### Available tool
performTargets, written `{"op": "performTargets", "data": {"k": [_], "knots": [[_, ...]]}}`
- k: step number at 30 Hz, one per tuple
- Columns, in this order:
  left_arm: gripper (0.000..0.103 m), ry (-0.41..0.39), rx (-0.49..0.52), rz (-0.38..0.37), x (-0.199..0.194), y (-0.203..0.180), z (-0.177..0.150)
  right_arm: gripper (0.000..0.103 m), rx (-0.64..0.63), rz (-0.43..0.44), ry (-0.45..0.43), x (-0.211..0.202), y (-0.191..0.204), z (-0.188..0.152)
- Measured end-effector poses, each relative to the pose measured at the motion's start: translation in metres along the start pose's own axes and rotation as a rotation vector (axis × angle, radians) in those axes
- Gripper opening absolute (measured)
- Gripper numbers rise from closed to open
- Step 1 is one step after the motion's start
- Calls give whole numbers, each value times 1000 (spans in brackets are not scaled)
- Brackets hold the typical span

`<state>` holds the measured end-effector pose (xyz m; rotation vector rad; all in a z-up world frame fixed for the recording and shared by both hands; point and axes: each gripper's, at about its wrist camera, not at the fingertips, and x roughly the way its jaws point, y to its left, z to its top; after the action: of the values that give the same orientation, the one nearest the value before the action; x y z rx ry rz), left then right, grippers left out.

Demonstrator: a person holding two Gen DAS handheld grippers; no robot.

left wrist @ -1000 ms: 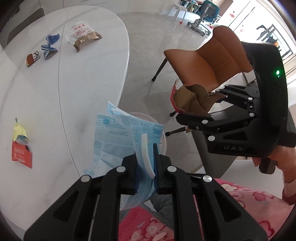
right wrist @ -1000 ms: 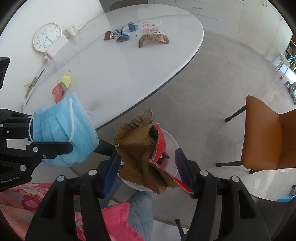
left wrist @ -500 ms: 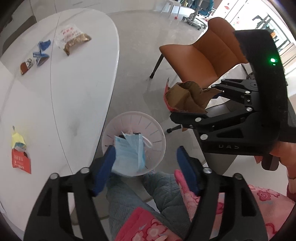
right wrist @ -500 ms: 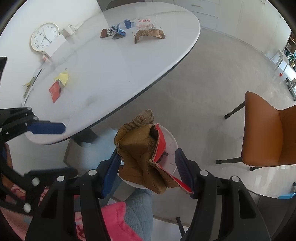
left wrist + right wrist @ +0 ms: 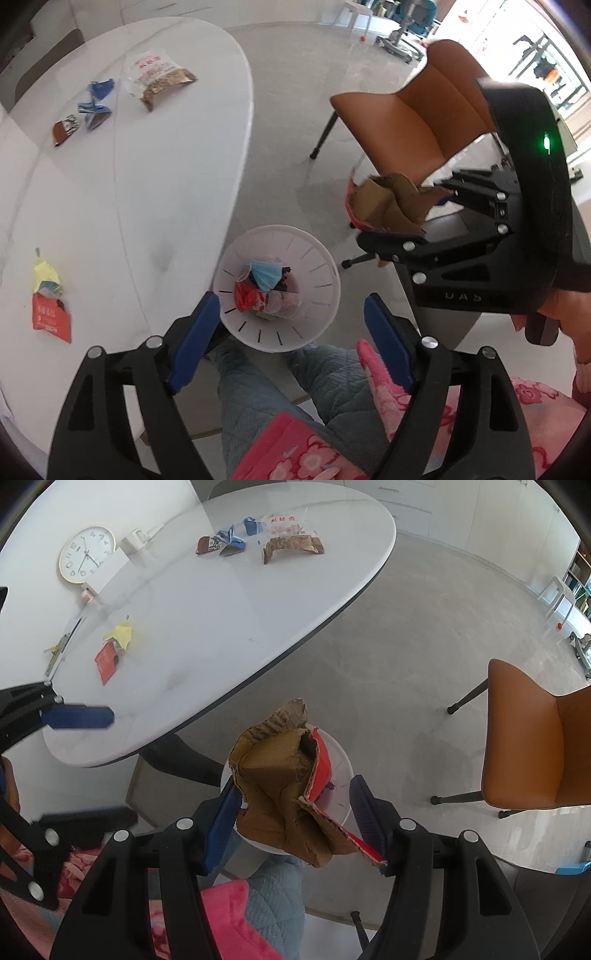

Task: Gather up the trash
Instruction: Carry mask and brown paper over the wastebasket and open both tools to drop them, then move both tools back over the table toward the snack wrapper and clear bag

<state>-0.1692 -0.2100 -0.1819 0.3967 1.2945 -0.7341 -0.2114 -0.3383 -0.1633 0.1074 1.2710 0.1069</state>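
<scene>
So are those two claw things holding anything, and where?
The right gripper pinches the crumpled cardboard piece around its lower half. The left gripper, jaws opening, holds nothing; the blue mask lies in the bin.

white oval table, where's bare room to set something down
The white oval table is bare through its middle, between the yellow and red wrappers near the left edge and the far cluster of blue and brown wrappers beside the torn snack bag.
</scene>
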Motion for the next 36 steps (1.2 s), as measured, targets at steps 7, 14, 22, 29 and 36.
{"op": "performTargets", "data": {"k": [7,14,22,29,36], "knots": [[89,-23,-110,51,-19,37,-11,78,-41,31,35,9,15,0],[91,-74,-262,120,-42,82,-20,99,-15,-19,3,1,13,9],[92,-132,-401,224,-66,125,-30,101,44,-34,-49,-13,4,32],[95,-175,-501,286,-89,161,-47,101,23,-9,-87,-23,19,50],[95,-187,-591,304,-97,182,-65,101,-24,4,-88,-23,37,61]]}}
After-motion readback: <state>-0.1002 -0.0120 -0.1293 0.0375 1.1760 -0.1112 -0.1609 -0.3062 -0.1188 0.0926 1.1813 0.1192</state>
